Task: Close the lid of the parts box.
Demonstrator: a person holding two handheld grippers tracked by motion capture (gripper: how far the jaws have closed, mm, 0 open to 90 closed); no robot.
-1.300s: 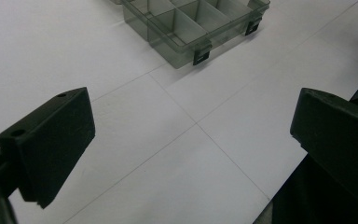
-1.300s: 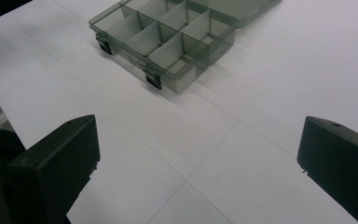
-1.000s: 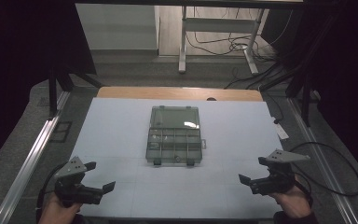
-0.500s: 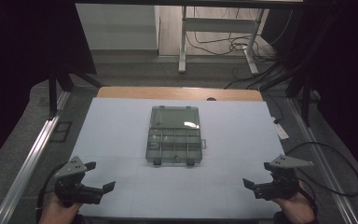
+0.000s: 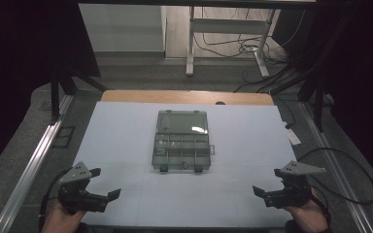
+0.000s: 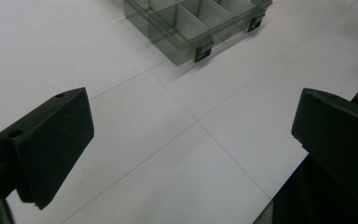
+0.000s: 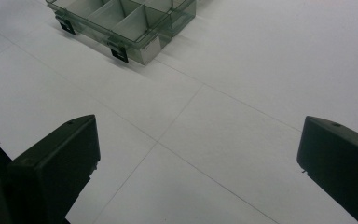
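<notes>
A: High view first. What on the white table top [image 5: 126,136]?

B: Clear smoky-grey plastic organizer box with dividers [image 5: 180,141], lid open, at the centre, slightly toward 12 o'clock. Left gripper [image 5: 108,198] at about 7 o'clock, right gripper [image 5: 260,192] at about 5 o'clock, each in a hand, both well apart from the box.

A: Left gripper view?

B: Two black jaws spread wide, nothing between, only white surface with thin seam lines. Organizer box [image 6: 200,23] at 12 o'clock, black latches on the near wall.

A: Right gripper view?

B: Again jaws wide apart, empty. Box [image 7: 126,23] at 11 o'clock, empty compartments visible, well apart from the jaws.
</notes>
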